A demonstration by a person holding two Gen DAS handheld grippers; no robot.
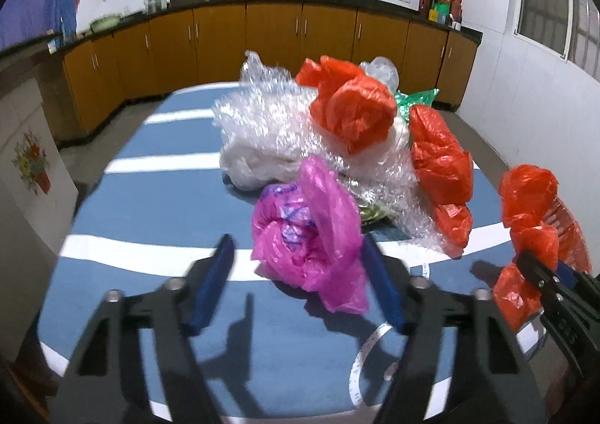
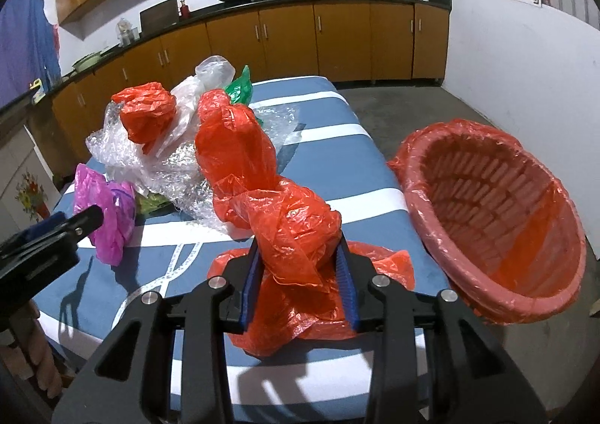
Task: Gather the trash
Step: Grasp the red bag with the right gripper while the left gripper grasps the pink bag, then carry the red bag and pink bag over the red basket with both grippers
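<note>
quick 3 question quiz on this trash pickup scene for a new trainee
1. True or false: the right gripper is clamped on a crumpled red bag.
2. Which bag sits between the fingers of the left gripper? A) green B) pink C) clear
3. Fill in: the basket beside the table is lined with a ____ bag.

Key
1. True; its pads press the bag's sides.
2. B, the pink bag; the left finger shows a gap, so it is not gripped yet.
3. Red.
</note>
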